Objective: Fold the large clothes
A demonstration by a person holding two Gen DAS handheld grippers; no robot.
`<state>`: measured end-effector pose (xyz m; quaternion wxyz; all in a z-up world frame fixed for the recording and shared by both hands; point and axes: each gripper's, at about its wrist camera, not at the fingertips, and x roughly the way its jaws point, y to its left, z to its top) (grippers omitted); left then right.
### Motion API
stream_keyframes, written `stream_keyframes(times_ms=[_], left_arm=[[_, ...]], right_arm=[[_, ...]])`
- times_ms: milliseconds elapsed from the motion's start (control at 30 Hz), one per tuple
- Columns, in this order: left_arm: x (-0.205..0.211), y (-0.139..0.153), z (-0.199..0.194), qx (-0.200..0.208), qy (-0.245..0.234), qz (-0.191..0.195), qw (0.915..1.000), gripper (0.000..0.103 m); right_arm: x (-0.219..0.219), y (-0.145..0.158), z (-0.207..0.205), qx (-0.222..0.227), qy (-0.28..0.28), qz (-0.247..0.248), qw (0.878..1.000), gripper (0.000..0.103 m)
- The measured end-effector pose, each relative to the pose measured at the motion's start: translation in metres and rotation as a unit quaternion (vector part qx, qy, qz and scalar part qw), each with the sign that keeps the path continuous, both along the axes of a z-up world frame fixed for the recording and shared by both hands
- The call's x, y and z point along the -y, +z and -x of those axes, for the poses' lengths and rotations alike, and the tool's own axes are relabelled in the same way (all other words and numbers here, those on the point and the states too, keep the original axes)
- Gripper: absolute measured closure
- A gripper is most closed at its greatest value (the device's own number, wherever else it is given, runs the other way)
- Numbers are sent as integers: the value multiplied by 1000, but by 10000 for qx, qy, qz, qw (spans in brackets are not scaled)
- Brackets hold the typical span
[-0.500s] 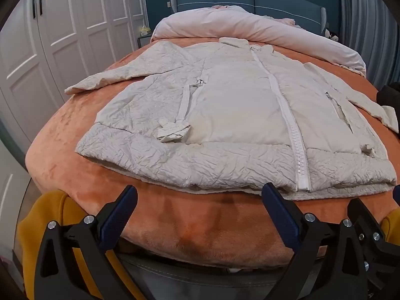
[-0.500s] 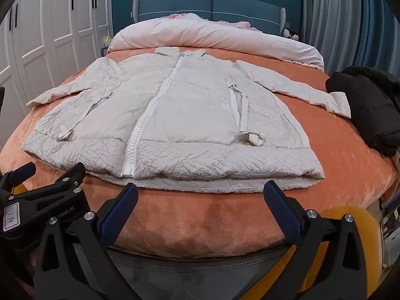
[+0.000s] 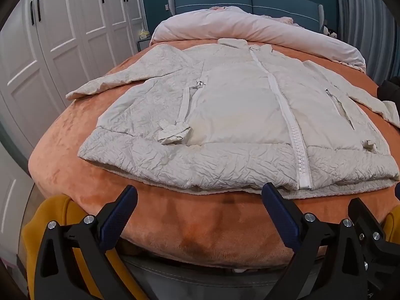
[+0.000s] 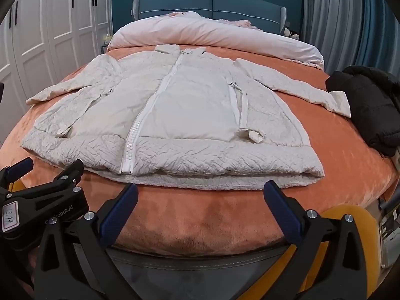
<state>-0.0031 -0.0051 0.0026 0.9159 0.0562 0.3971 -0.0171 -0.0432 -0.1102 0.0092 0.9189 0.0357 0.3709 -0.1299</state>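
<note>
1. My left gripper (image 3: 200, 210) is nearest, fingers spread wide with nothing between them, hovering off the foot edge of the bed, short of the jacket's hem.
2. My right gripper (image 4: 201, 207) hangs the same way just beside it: fingers far apart, holding nothing, and apart from the jacket.
3. In the right view my left gripper also shows at the lower left, close alongside.
4. The orange blanket (image 3: 75, 165) covers the bed under everything and curves down toward me at the foot.
5. The white jacket (image 3: 235, 115) lies flat on the blanket, front up, zipped, its hem the part closest to me and its collar at the far end.
6. The zipper (image 4: 150, 115) runs from the hem up the middle of the jacket to the collar.
7. One sleeve (image 3: 120, 80) stretches out to the left of the jacket; the other sleeve (image 4: 295, 87) stretches right, both resting on the blanket.
8. A black coat (image 4: 370, 105) is heaped to the right of the jacket, just beside the right sleeve's cuff.
9. Beyond the jacket's collar lies a rolled pink quilt (image 4: 215, 35) across the bed.
10. Farthest back, behind the quilt, stands the blue headboard (image 3: 247, 0), with white closet doors (image 3: 62, 37) to the left of the jacket.
</note>
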Motion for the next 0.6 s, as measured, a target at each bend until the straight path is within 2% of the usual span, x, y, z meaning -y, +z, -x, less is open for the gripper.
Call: stream_keyframes(times_ms=[600], left_arm=[[-2, -4, -1, -5, 8, -18, 10000, 6]], right_arm=[[-2, -3, 0, -25, 12, 27, 10000, 5]])
